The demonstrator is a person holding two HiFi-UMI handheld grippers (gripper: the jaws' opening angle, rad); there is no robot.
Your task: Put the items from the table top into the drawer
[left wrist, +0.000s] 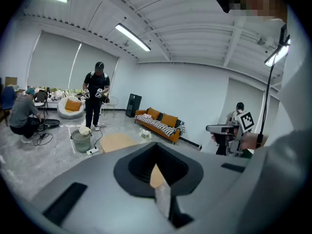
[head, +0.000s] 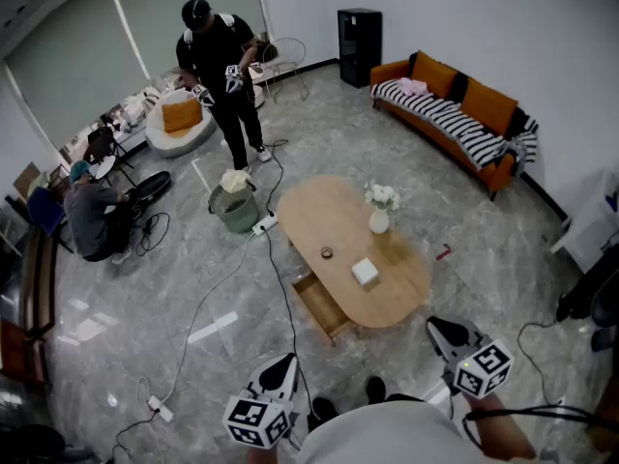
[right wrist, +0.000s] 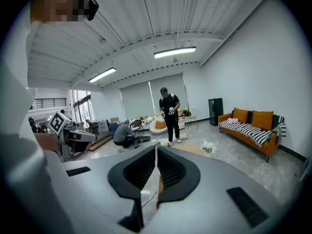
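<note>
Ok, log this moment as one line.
stage: nothing picked yet | left gripper: shut, empty | right gripper: shut, empty | drawer: open | on table: white box, flower vase, small dark round item

The small dark item (head: 327, 252) on the table (head: 319, 211) is too small to identify.

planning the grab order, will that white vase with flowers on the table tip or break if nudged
The vase stands upright with flowers bunched on top, so it probably tips if pushed high. It looks white and smooth, perhaps ceramic: likely fragile and a bit slippery. Gripping low on its body seems safer.
</note>
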